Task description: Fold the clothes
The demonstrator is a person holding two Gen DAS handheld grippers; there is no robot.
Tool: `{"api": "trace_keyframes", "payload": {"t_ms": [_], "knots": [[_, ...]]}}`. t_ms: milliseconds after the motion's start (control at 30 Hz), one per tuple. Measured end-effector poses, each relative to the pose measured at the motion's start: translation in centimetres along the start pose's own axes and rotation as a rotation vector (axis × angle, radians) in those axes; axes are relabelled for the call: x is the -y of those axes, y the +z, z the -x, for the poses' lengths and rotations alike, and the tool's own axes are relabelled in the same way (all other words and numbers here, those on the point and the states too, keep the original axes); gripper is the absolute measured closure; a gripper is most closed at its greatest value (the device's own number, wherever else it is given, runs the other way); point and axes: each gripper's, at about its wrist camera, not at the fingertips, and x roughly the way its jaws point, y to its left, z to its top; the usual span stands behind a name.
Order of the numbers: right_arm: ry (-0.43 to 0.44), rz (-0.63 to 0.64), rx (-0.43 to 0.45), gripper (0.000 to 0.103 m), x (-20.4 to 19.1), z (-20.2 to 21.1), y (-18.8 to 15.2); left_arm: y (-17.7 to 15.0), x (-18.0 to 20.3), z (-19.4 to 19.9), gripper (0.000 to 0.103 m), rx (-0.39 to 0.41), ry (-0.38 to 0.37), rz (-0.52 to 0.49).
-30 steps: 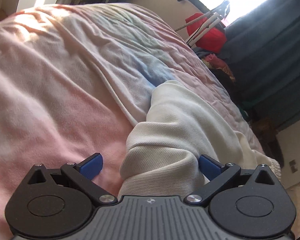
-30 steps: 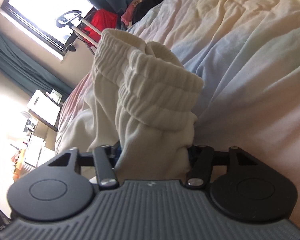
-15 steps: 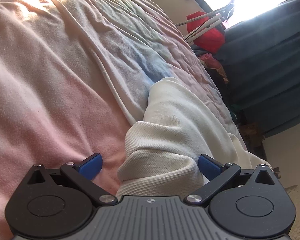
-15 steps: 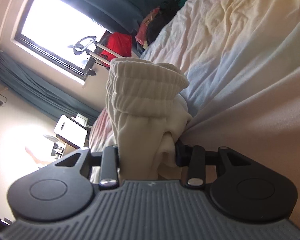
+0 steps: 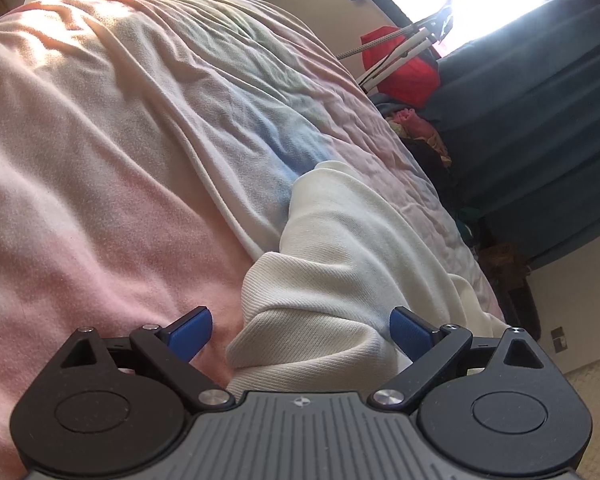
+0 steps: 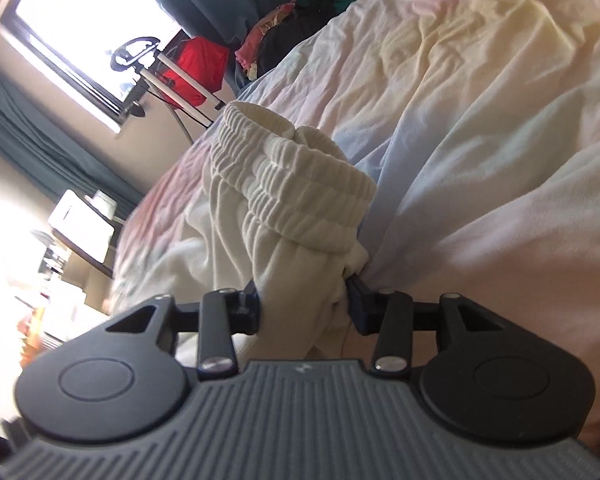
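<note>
Two grippers work one cream garment (image 5: 340,280) lying on my pastel bed blanket (image 5: 100,160). My left gripper (image 5: 302,328) has its blue fingers (image 5: 188,334) spread wide, cloth bunched loosely between them. My right gripper (image 6: 304,306) pinches fabric below the ribbed waistband (image 6: 300,184), which rises toward 12 o'clock.

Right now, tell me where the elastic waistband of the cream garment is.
In the right wrist view, the waistband bunches up just ahead of the right gripper, whose jaws pinch the cream fabric below it, on the pastel bedspread.
</note>
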Motion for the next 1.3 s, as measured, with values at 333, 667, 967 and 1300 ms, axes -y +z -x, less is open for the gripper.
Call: {"api": "trace_keyframes", "payload": {"t_ms": [333, 667, 967, 1300], "knots": [[0.033, -0.019, -0.017, 0.025, 2.0, -3.4, 1.8, 0.0, 0.3, -0.9, 0.006, -0.023, 0.018, -0.031], [0.36, -0.016, 0.029, 0.016, 0.0, -4.6, 2.7, 0.4, -0.6, -0.7, 0.018, -0.039, -0.045, 0.019], [0.243, -0.004, -0.039, 0.016, 0.1, -6.1, 2.0, 0.2, -0.4, -1.0, 0.016, -0.05, -0.045, 0.001], [0.116, 0.1, -0.069, 0.041, -0.6, -6.5, 0.4, -0.6, 1.8, -2.0, 0.015, -0.063, -0.011, -0.142]]}}
